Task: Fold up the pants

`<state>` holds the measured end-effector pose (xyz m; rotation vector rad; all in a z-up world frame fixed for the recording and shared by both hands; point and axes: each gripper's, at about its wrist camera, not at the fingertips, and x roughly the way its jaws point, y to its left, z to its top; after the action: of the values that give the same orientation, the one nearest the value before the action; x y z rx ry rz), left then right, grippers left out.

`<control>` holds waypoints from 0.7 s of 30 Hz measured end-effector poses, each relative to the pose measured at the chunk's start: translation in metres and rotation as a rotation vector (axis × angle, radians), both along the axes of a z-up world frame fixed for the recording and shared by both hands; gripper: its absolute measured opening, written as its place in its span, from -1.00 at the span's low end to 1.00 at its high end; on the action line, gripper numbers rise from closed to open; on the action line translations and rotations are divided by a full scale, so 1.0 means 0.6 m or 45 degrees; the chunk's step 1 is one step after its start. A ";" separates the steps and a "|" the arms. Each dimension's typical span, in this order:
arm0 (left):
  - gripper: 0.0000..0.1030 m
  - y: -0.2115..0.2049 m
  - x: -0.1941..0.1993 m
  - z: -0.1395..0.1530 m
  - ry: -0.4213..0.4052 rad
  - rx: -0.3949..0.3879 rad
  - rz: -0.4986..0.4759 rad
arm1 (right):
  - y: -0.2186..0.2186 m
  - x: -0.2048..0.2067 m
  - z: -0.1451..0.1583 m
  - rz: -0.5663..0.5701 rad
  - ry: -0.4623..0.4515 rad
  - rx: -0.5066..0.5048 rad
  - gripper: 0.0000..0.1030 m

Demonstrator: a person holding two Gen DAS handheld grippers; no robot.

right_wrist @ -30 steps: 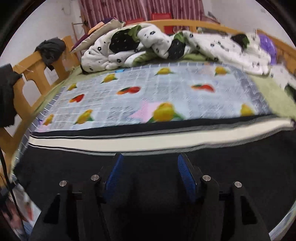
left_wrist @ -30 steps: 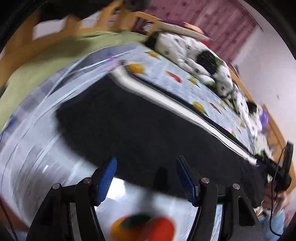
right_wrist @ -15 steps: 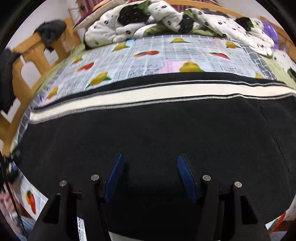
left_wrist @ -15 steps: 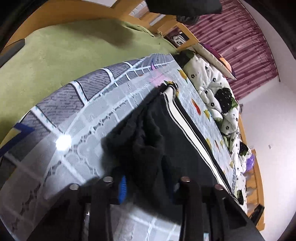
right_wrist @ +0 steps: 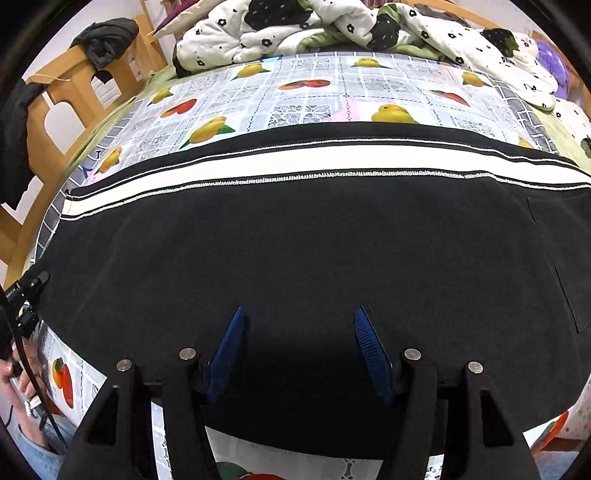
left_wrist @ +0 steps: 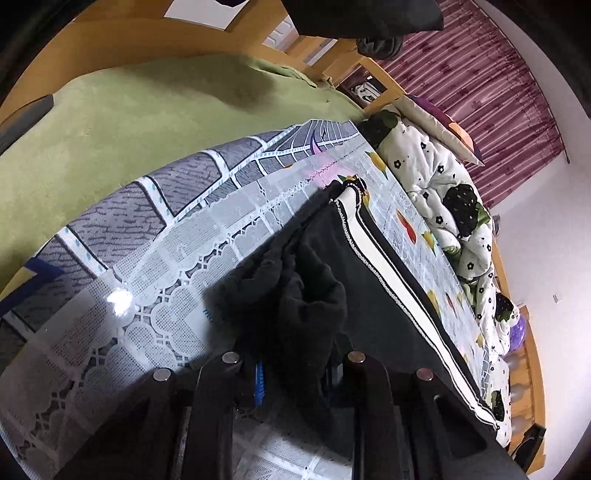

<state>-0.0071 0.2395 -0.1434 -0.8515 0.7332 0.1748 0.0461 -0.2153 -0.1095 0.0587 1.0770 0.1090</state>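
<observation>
Black pants [right_wrist: 295, 251] with a white side stripe [right_wrist: 295, 158] lie flat across a fruit-print cloth on a bed. In the left wrist view the pants [left_wrist: 369, 273] run away to the right, and their near end is bunched up [left_wrist: 303, 295] between the fingers of my left gripper [left_wrist: 295, 373], which is shut on that fabric. My right gripper [right_wrist: 299, 343] is open, its blue pads [right_wrist: 369, 350] just above the near edge of the pants, holding nothing.
The fruit-print cloth [right_wrist: 303, 96] covers a green blanket [left_wrist: 129, 122]. A crumpled white flowered quilt [right_wrist: 351, 29] lies at the far side. A wooden bed frame [right_wrist: 55, 96] with dark clothes on it stands at the left. A person's hand [right_wrist: 14, 373] is at the lower left.
My left gripper swung to the end of the pants and closed on the bunched fabric. My right gripper moved in low over the pants and stayed open.
</observation>
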 end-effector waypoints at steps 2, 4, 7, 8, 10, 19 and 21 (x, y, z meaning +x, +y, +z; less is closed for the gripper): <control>-0.64 -0.001 -0.003 -0.001 0.001 0.011 0.003 | 0.001 -0.002 0.001 0.005 0.004 -0.019 0.19; -0.64 -0.003 -0.002 -0.001 0.002 0.027 0.003 | 0.000 -0.007 0.002 0.017 0.012 -0.024 0.19; -0.64 -0.001 -0.002 -0.002 0.005 0.012 0.011 | -0.009 -0.020 0.005 0.036 0.018 0.014 0.19; -0.64 0.000 -0.002 -0.003 0.000 -0.001 0.019 | -0.012 -0.025 0.005 0.037 0.015 0.018 0.19; -0.64 0.000 -0.003 -0.005 -0.004 -0.002 0.027 | -0.022 -0.033 0.005 0.037 0.014 0.032 0.19; -0.67 -0.009 0.004 0.001 0.020 0.053 0.040 | -0.061 -0.051 0.011 0.007 0.003 0.097 0.19; -0.69 -0.012 0.005 0.004 0.030 0.076 0.044 | -0.066 -0.051 0.012 0.005 0.002 0.100 0.19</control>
<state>-0.0039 0.2320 -0.1411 -0.8067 0.7320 0.2373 0.0154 -0.2550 -0.1022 0.1270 1.0745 0.1548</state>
